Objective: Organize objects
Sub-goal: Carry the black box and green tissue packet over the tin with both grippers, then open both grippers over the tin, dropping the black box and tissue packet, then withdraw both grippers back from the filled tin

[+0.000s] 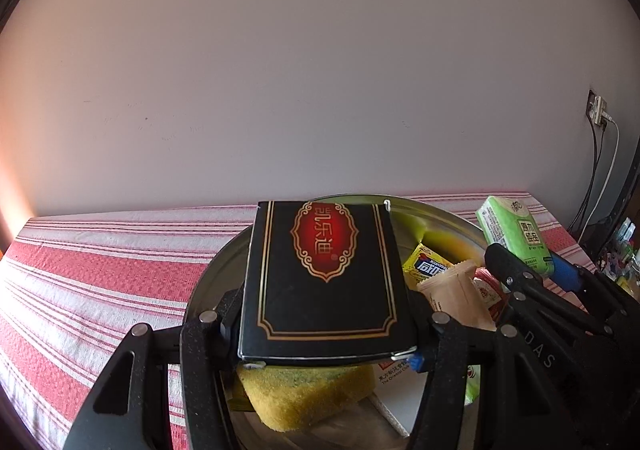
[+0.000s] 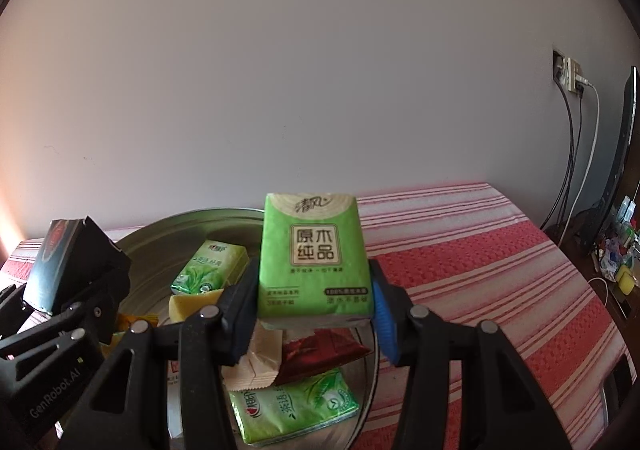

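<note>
My left gripper (image 1: 326, 334) is shut on a black box with a red and gold emblem (image 1: 324, 274) and holds it above a round metal basin (image 1: 224, 262). My right gripper (image 2: 314, 304) is shut on a green tissue pack (image 2: 314, 258), also above the basin (image 2: 168, 238). The tissue pack (image 1: 514, 234) and right gripper show at the right in the left wrist view. The black box (image 2: 60, 262) shows at the left in the right wrist view.
The basin holds a yellow sponge (image 1: 304, 394), snack packets (image 1: 452, 290), green tissue packs (image 2: 296, 406) and a dark red packet (image 2: 320, 354). It sits on a red and white striped cloth (image 2: 480, 274). A wall stands behind, with a socket and cables (image 2: 572, 78) at right.
</note>
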`<state>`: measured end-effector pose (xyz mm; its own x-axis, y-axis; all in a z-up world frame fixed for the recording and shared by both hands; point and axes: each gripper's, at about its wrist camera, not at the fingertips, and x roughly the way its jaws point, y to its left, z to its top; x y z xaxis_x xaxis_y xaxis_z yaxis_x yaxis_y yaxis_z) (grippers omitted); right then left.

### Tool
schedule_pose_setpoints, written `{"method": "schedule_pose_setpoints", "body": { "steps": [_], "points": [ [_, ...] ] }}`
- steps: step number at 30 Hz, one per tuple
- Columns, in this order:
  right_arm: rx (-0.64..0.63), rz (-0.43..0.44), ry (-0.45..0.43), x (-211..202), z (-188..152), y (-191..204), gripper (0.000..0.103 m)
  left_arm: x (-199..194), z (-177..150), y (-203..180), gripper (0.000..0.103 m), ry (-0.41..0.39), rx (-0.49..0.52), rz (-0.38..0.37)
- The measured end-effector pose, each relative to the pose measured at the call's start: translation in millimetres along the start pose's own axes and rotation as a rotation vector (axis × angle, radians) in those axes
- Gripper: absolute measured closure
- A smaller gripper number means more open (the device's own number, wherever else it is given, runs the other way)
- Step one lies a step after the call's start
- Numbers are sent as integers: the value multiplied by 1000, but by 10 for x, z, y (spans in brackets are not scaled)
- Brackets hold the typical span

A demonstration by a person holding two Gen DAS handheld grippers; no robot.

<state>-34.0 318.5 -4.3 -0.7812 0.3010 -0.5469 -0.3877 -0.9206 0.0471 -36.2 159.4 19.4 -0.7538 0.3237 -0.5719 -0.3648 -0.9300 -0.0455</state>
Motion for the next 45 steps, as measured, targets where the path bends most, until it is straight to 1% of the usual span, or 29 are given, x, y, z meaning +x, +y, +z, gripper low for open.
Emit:
{"method": "schedule_pose_setpoints", "body": {
  "steps": [3, 5, 7, 8, 10, 13, 16, 17, 18, 19, 21, 22, 23, 24, 25, 27, 30, 31, 33, 35, 37, 40, 45],
  "points": [
    [-1, 15, 60, 120, -16, 10, 53, 90, -12, 4, 43, 34, 11, 15],
    [-4, 22, 85, 165, -28, 18, 53, 95, -1, 23, 43, 36, 8, 8],
    [4, 37, 86, 153, -25, 18, 53, 99, -6, 4, 43, 36, 21, 29],
    [5, 38, 89, 156, -28, 23, 53, 192, -2, -130, 43, 43, 22, 36],
    [3, 44, 93, 153, -33, 26, 53, 201, -2, -127, 43, 48, 18, 37],
    [-2, 54, 95, 157, -27, 55, 53, 223, -8, -139, 43, 57, 27, 64],
    [-5, 74, 94, 144, -33, 68, 52, 245, -10, -154, 42, 73, 30, 65],
    [-6, 82, 85, 126, -34, 75, 51, 254, -14, -166, 38, 80, 36, 60],
    [-4, 91, 67, 96, -36, 72, 39, 255, -15, -169, 33, 83, 37, 63],
    [-2, 80, 46, 62, -40, 67, 35, 246, -17, -152, 30, 81, 26, 68],
    [-8, 25, -6, -29, -46, 49, 20, 216, -21, -117, 19, 75, -21, 41],
    [0, 9, -30, -65, -38, 17, 15, 190, -27, -111, 16, 73, -52, 15],
    [25, -2, -51, -102, -32, -32, 7, 195, -28, -38, 10, 70, -89, -12],
    [64, 0, -76, -141, -31, -94, 1, 152, -69, 17, 4, 69, -120, -32],
    [107, 14, -97, -184, -47, -160, 0, 129, -74, 45, 3, 71, -138, -45],
    [186, 61, -128, -259, -70, -262, 0, 99, -90, 6, 2, 69, -132, -50],
    [257, 82, -151, -303, -96, -344, 0, 35, -50, 50, 2, 51, -93, -34],
    [265, 86, -157, -316, -106, -336, 0, 15, -113, -43, 2, 44, -92, -26],
    [255, 86, -156, -313, -109, -305, 0, -17, -151, 14, 2, 36, -92, -25],
    [238, 76, -162, -338, -128, -245, 0, -56, -209, 62, 2, 21, -86, -7],
    [227, 73, -176, -398, -161, -203, 0, -114, -256, 98, 2, -9, -74, 14],
    [208, 57, -202, -504, -215, -125, 0, -191, -345, 195, 2, -53, -96, 38],
    [199, 24, -237, -622, -285, -66, 0, -278, -405, 308, 2, -79, -119, 21]
  ]
}}
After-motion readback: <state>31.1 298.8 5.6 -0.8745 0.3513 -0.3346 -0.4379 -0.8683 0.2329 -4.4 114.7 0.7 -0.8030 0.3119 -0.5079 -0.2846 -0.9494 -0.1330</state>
